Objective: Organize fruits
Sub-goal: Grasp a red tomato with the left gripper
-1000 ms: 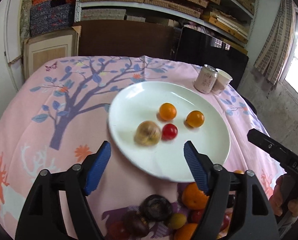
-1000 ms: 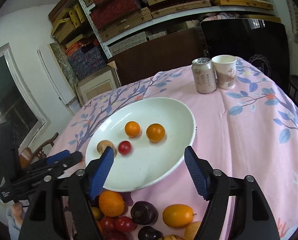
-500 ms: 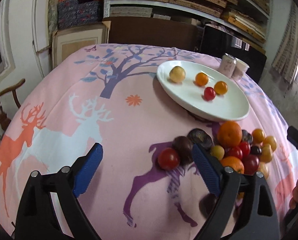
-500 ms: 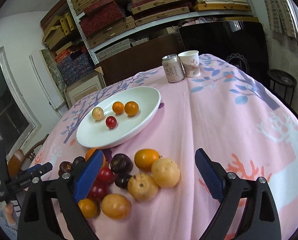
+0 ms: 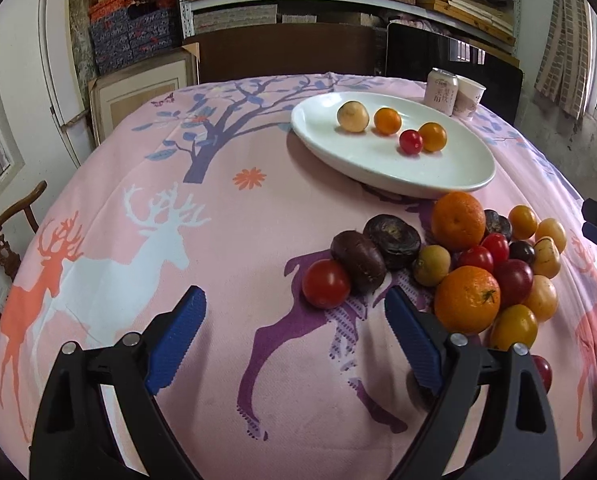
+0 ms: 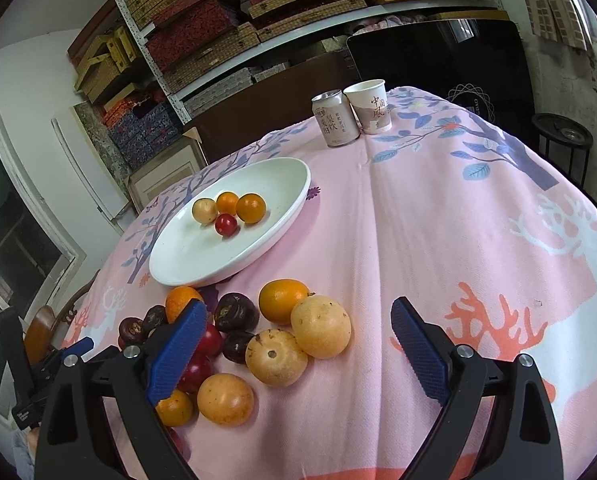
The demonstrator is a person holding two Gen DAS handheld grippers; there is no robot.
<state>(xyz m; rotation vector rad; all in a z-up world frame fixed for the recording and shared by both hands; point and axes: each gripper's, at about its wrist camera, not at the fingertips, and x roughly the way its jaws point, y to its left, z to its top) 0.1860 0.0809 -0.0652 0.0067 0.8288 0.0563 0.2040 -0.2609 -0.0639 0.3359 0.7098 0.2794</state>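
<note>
**Sorting fruit: both claws empty above the heap**

Hovering over the desk's near edge in the left wrist view, the left claw (image 5: 294,332) is spread wide and holds nothing. Just ahead lies a red tomato (image 5: 325,283), touching a dark wrinkled fruit (image 5: 358,261) at the heap's edge. The white plate (image 5: 450,178), toward the far edge, already carries four small fruits. The tomato is likely soft and smooth-skinned — grip it gently across its widest part. Fruits at the right edge are cut off.

In the right wrist view, the right claw (image 6: 298,336) also gapes empty, above two pale yellow fruits (image 6: 320,331) — likely firm, but round enough to roll. Its left finger (image 6: 176,350) hides part of the heap.
</note>
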